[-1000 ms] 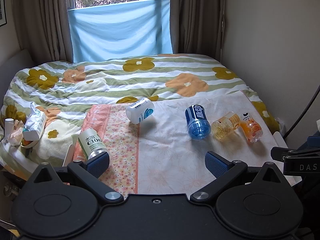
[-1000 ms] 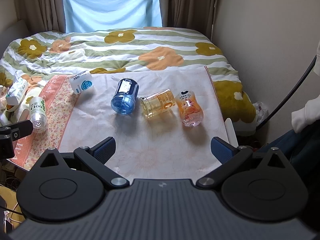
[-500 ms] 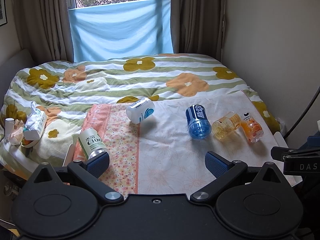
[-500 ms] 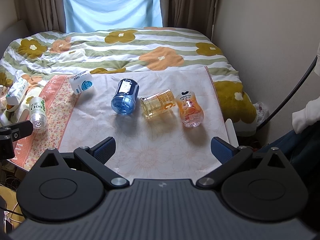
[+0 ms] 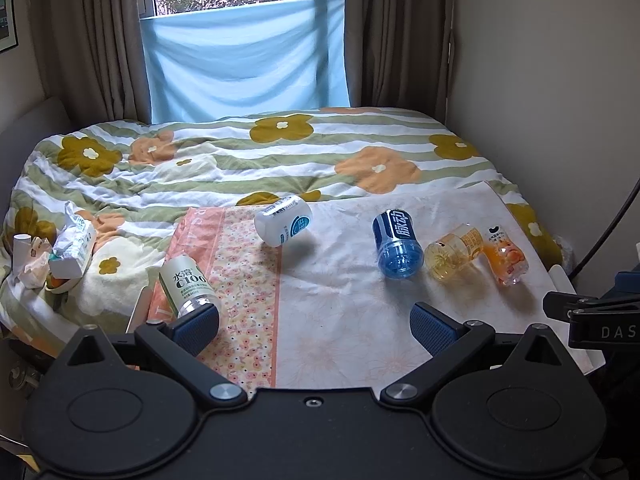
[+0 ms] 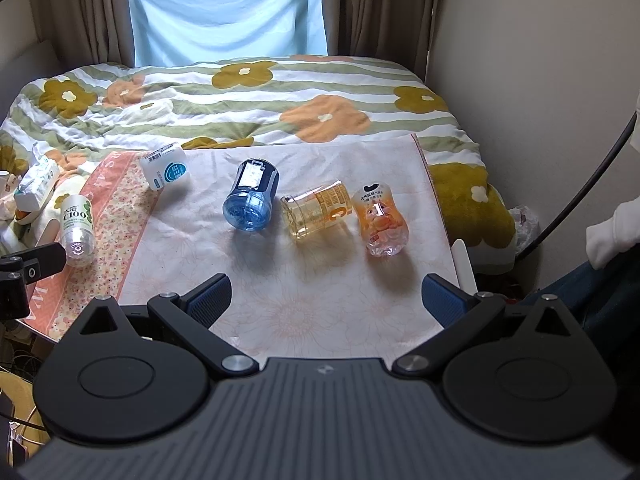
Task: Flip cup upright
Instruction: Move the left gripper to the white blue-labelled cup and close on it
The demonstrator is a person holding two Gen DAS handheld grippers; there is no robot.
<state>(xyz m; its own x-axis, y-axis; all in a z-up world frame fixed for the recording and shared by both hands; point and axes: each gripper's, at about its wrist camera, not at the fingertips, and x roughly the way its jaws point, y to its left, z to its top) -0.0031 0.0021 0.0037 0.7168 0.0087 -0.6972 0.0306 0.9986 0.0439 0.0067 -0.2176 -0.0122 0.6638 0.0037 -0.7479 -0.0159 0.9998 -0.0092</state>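
Bedspread holds blue cup (image 6: 251, 196) sideways, mouth nearward.

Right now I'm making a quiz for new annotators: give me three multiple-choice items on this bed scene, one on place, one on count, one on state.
1. What lies directly left of the yellow cup in the right wrist view?
A. the blue cup
B. the tissue pack
C. the curtain

2. How many cups lie on the cloth?
A. three
B. five
C. seven

3. How are both grippers?
A. shut on a cup
B. open, holding nothing
C. out of view

Answers:
1 A, the blue cup sits beside the yellow one, with the orange cup on its other side.
2 B, add the white cup and the green-labelled cup.
3 B, the left gripper and right gripper show fingers spread, nothing between.
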